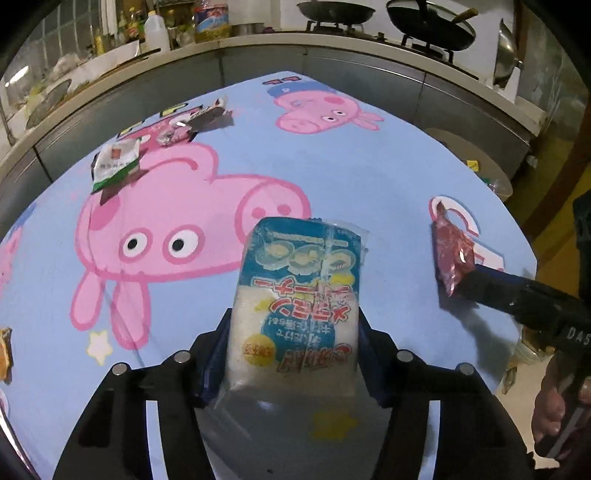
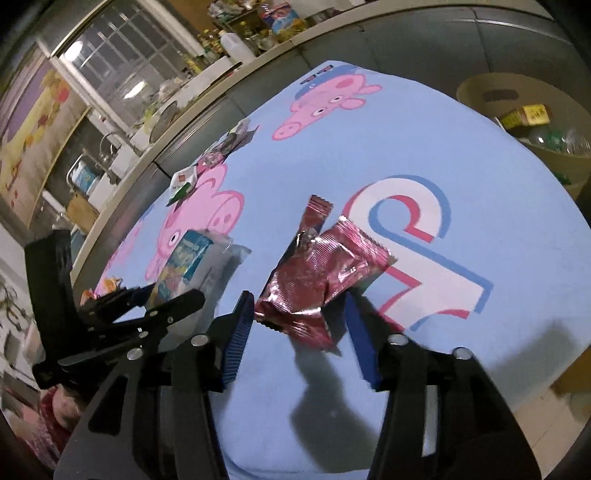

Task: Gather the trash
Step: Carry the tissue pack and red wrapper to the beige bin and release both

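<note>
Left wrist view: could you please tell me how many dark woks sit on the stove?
2: the left wok on one burner, the right wok on the next. More may lie outside the frame.

A blue-and-white snack packet (image 1: pixel 295 295), printed side up and upside down to the left camera, sits lifted between the left tool's blue pads. Off to the right, a crumpled shiny red wrapper (image 2: pixel 317 273) hangs above the blue cartoon cloth. Farther back lie a green-and-white sachet (image 1: pixel 115 164) and a dark foil wrapper (image 1: pixel 199 123), both flat and well apart from the packet.
</note>
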A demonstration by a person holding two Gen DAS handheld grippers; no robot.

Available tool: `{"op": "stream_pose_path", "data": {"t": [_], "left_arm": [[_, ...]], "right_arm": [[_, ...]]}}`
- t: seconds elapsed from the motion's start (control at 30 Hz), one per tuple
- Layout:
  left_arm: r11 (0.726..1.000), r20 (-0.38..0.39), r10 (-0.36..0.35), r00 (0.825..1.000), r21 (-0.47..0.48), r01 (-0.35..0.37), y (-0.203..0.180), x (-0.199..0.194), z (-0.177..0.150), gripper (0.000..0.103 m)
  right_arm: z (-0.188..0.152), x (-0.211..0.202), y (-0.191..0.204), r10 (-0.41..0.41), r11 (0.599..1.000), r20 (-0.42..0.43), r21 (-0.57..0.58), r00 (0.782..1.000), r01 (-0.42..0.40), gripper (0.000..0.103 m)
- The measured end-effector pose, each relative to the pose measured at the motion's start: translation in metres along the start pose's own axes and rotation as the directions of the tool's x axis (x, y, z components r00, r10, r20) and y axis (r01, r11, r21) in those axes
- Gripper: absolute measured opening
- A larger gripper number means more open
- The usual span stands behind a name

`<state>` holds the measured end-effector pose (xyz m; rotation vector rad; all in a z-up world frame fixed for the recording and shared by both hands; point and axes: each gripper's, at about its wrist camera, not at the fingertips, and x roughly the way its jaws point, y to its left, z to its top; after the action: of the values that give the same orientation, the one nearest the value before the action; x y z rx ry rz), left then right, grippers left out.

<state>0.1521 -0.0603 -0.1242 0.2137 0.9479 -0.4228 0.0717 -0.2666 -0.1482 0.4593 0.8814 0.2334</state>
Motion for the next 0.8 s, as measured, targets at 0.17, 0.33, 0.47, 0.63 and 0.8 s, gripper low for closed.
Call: {"op": "stream_pose_path", "data": {"t": [0.17, 0.33, 0.47, 0.63, 0.8], "left_arm": [[0.999, 0.008, -0.045, 0.999, -0.030, 0.045, 0.001, -0.002, 0.011, 0.060], [0.992, 0.008, -0.122, 0.993, -0.031, 0.122, -0.009, 0.000, 0.034, 0.060], [0.979, 0.013, -0.201, 0.979, 0.025, 0.201, -0.041, 0.008, 0.070, 0.060], [0.945, 0.025, -0.308, 0.951, 0.126, 0.303, -0.104, 0.027, 0.134, 0.060], [0.909, -0.003, -0.385, 0.923, 0.173, 0.379, -0.172, 0.054, 0.187, 0.061]], "right_arm": [[-0.001, 0.002, 0.002, 0.001, 0.999, 0.001, -0.037, 1.000, -0.001, 0.013], [0.008, -0.014, -0.011, -0.009, 1.000, 0.068, -0.005, 0.998, 0.009, 0.010], [0.026, -0.036, -0.041, -0.063, 0.997, 0.137, 0.043, 0.989, 0.057, 0.010], [0.057, -0.071, -0.093, -0.171, 0.983, 0.226, 0.112, 0.959, 0.149, 0.010], [0.096, -0.094, -0.146, -0.294, 0.954, 0.272, 0.143, 0.916, 0.264, 0.010]]}}
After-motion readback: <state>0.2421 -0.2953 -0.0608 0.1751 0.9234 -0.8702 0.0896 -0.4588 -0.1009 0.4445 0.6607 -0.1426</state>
